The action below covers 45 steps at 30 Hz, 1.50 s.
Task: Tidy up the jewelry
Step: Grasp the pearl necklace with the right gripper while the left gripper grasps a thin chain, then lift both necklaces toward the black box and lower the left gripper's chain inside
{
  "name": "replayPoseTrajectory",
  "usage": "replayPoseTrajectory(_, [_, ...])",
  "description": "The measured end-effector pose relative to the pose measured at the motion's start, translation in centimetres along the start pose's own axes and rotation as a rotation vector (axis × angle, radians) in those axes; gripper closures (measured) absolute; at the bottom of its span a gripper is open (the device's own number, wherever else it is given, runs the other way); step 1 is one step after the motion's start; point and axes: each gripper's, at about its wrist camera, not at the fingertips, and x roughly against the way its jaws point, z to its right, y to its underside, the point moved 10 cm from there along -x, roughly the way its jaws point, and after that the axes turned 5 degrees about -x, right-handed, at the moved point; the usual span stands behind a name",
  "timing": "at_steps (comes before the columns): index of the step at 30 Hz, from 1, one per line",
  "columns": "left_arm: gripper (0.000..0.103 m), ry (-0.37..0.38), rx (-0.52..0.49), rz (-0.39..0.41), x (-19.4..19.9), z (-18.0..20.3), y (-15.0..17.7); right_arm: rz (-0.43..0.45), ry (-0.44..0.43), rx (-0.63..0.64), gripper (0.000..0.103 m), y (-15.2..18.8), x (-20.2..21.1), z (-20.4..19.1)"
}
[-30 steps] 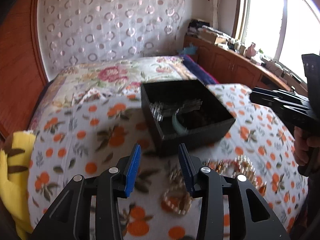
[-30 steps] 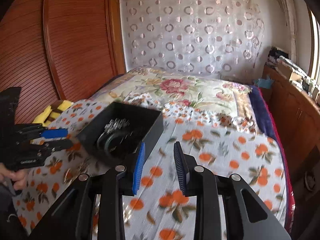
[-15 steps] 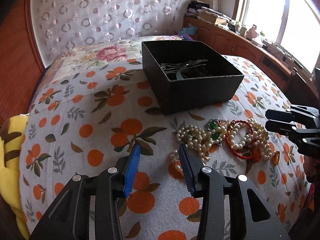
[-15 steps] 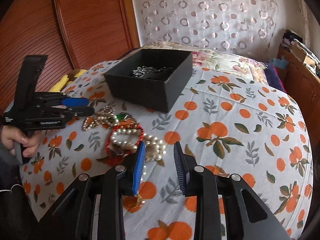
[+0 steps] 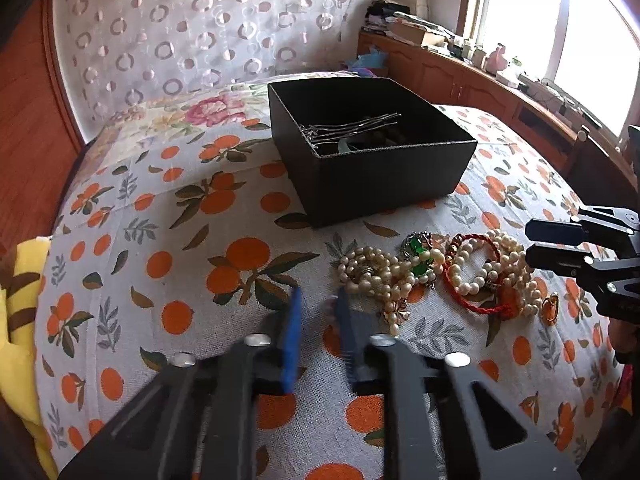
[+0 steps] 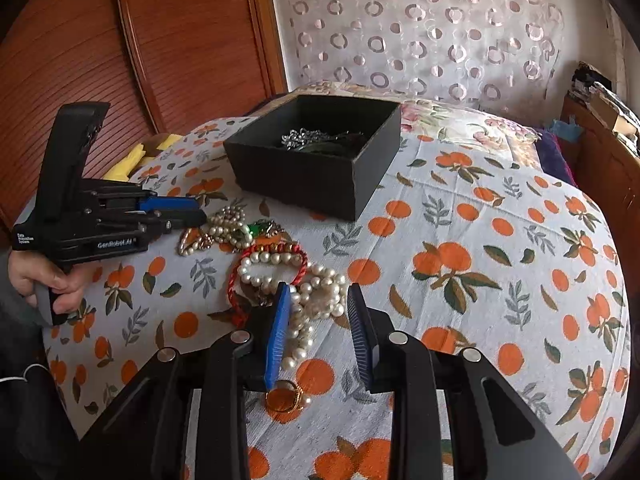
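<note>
Orange-print bedspread (image 5: 168,216) carries the black box (image 5: 384,176) at twelve o'clock, jewelry pile (image 6: 280,272) just below. Left gripper (image 5: 316,312) narrowly parted, empty; right gripper (image 6: 318,312) wide over pearls (image 6: 316,300).

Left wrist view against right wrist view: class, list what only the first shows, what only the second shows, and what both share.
Only the left wrist view shows the bright window and the cluttered wooden counter beneath it, and the right gripper from the side.

Only the right wrist view shows the person's left hand on its handle and the red-brown ribbed wooden panel.

Both show the black box holding silver pieces, the pearl strands, the red cord bracelet, the gold ring and the orange-print bedspread.
</note>
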Motion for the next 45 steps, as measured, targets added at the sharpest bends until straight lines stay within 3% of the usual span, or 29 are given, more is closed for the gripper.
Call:
replayPoseTrajectory(6, [0.099, -0.007, 0.015, 0.031, 1.3, 0.4, 0.5, -0.020, -0.003, 0.011, 0.071, 0.9, -0.3, -0.6])
replayPoseTrajectory(16, [0.099, -0.027, 0.097, 0.194, 8.3, -0.2, 0.3, -0.038, 0.017, 0.003, 0.071, 1.1, -1.2, -0.9])
replayPoseTrajectory(17, [0.099, -0.031, 0.097, 0.202, 8.8, -0.2, 0.4, -0.038, 0.016, 0.005, 0.075, 1.3, -1.2, -0.9])
replayPoseTrajectory(19, [0.099, -0.038, 0.099, 0.216, 9.6, -0.2, 0.5, -0.038, 0.001, 0.008, 0.094, 1.5, -0.9, -1.2])
replayPoseTrajectory(21, [0.099, -0.044, 0.100, 0.234, 10.5, -0.1, 0.6, -0.029, 0.009, 0.015, 0.094, 1.4, -0.7, -1.2])
replayPoseTrajectory(27, [0.099, -0.064, 0.092, 0.287, 12.7, 0.2, 0.3, 0.073, 0.062, 0.031, 0.095, -0.9, 2.2, -1.4])
replayPoseTrajectory(34, [0.099, -0.077, 0.090, 0.320, 13.7, -0.1, -0.7, 0.209, 0.093, 0.083, 0.095, -5.8, 7.1, -2.4])
replayPoseTrajectory(45, [0.099, -0.089, 0.052, 0.393, 16.0, 0.5, -4.8, 0.345, 0.119, 0.144, 0.095, -11.8, 12.3, -3.8])
